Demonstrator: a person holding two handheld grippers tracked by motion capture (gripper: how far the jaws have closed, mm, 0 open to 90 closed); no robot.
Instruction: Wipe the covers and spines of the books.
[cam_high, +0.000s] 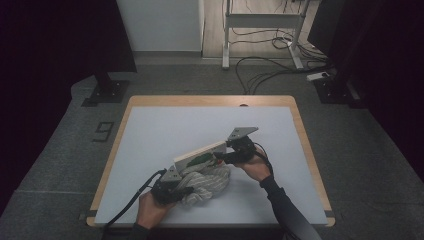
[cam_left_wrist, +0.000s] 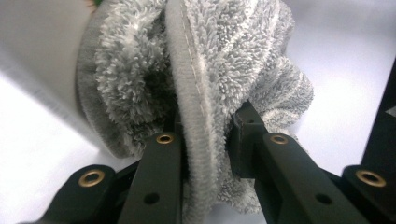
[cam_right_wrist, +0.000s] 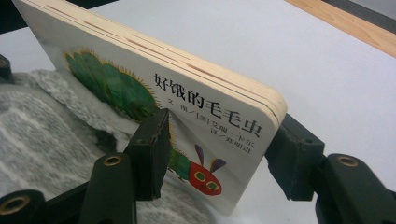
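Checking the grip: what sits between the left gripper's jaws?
A fold of the grey towel, pinched between the left gripper jaws, in the left gripper view.

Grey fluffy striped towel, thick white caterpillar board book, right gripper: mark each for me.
Grey fluffy striped towel (cam_left_wrist: 219, 70): left gripper view, stitched hem fold.
Thick white caterpillar board book (cam_right_wrist: 205, 107): right gripper view, front cover title.
Right gripper (cam_right_wrist: 217, 154): right gripper view, midway between fingertips.

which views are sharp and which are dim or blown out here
High view: dim, dark at both sides, the book small and soft. Left gripper view: towel pile is crisp, the table behind is washed out pale. Right gripper view: book cover print is sharp, the near jaws of the right hand-held gripper slightly soft.
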